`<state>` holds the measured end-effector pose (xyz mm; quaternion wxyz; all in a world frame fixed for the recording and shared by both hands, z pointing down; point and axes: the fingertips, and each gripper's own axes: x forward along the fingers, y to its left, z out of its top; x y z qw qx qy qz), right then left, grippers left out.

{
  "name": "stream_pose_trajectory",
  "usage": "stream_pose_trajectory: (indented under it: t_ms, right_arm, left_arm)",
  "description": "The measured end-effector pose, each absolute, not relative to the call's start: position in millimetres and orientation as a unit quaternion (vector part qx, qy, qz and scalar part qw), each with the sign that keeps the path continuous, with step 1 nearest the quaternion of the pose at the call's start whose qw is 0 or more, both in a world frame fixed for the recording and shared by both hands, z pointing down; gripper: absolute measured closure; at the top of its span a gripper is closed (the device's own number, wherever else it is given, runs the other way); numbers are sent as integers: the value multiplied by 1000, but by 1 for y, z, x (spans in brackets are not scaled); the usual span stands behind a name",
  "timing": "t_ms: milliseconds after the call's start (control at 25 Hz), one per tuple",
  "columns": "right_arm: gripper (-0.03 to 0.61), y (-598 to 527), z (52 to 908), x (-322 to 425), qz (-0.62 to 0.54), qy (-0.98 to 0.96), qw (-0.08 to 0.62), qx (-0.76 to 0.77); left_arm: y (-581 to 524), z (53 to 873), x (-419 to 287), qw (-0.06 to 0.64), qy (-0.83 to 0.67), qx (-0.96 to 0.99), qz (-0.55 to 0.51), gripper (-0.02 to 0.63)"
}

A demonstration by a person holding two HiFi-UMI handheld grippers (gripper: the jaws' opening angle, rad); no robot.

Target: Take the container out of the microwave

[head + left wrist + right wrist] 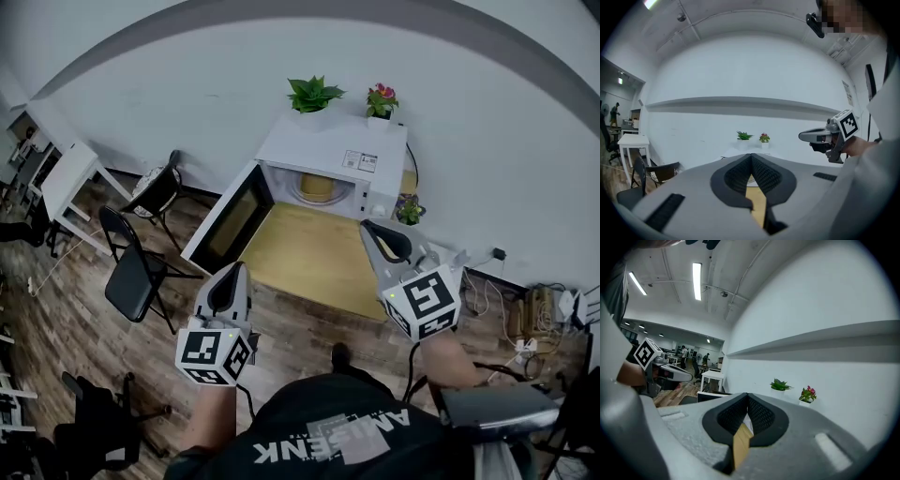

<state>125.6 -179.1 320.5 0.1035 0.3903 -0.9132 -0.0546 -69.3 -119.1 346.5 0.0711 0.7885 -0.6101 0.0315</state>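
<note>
A white microwave stands at the back of a wooden table, its door swung open to the left. Inside it sits a yellowish container. My left gripper hovers off the table's front left corner, jaws shut and empty. My right gripper is over the table's right edge, also shut and empty, well short of the microwave. In the left gripper view the shut jaws hide the microwave, and the right gripper shows at the right. The right gripper view has its shut jaws in the middle.
Two potted plants stand on the microwave, and a small one beside it. Black folding chairs and a white table are to the left. Cables and sockets lie on the floor at right.
</note>
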Motion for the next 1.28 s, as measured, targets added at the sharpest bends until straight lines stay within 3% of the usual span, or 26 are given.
stream_pose_trajectory:
  t_ms: [640, 1280]
  right_arm:
    - [572, -286, 348, 138, -38, -911, 118, 394]
    - [514, -265, 425, -25, -46, -931, 223, 285]
  left_arm:
    - [-200, 362, -63, 96, -605, 789, 41, 612]
    - [-218, 389, -182, 111, -587, 801, 32, 609]
